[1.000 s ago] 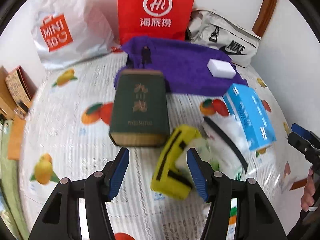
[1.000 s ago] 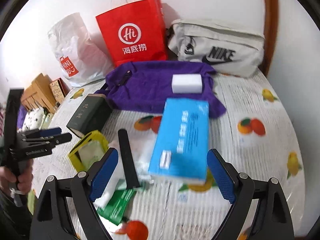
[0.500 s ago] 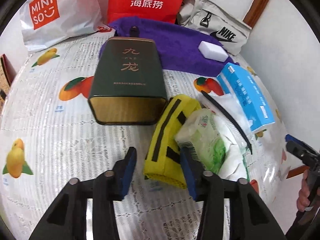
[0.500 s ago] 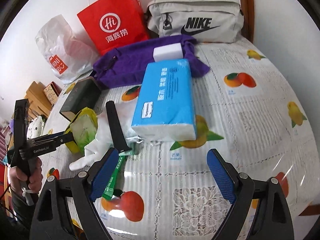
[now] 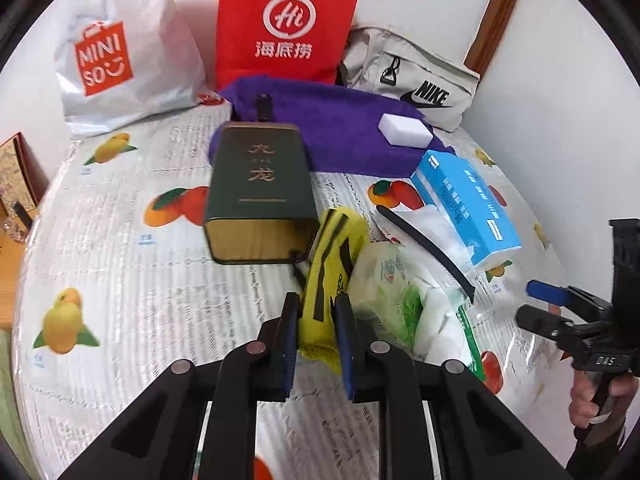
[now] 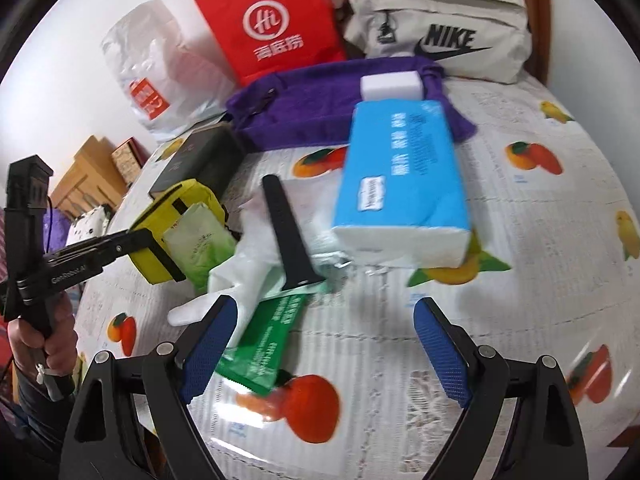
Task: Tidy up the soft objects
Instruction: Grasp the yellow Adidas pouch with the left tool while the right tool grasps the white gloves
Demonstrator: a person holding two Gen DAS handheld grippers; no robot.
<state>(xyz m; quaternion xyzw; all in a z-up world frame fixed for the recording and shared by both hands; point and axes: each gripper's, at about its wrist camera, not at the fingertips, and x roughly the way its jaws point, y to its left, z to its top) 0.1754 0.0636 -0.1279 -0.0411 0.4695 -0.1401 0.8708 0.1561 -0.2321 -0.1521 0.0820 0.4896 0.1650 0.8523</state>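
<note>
The left claw (image 5: 316, 304) has gone from spread, a second ago, to pinching the near end of the yellow pouch (image 5: 332, 264). Half a second back the jaws were already narrowing around it; now the blue pads press the fabric from both sides. The pouch lies on the surface (image 5: 120, 280), its far end touching the green tin (image 5: 260, 192) and its right side against the wet wipes (image 5: 384, 284). From the right wrist view the pinch is confirmed: the left claw (image 6: 140, 240) grips the pouch (image 6: 180, 216) at its edge.

The right claw (image 6: 324, 344) remains spread and empty, hovering low over the surface (image 6: 540, 240) before the blue tissue pack (image 6: 400, 176), which sits nearer and larger than it did a second ago. Beside it lie a white glove (image 6: 240, 276), a black strap (image 6: 288, 232) and a green packet (image 6: 264, 344).

I judge the first grasp made, so the pouch is ready to lift clear; being soft, it may sag or drag the wipes along.

The surface wears a clear-covered cloth printed with fruit. At the back lie a purple towel (image 5: 340, 128) with a white sponge (image 5: 406, 134) on it, then a red bag (image 5: 284, 20), a white Miniso bag (image 5: 120, 52) and a Nike bag (image 5: 416, 84) against a white wall. Wooden trim runs up the right corner, and boxes stand off to the left.
</note>
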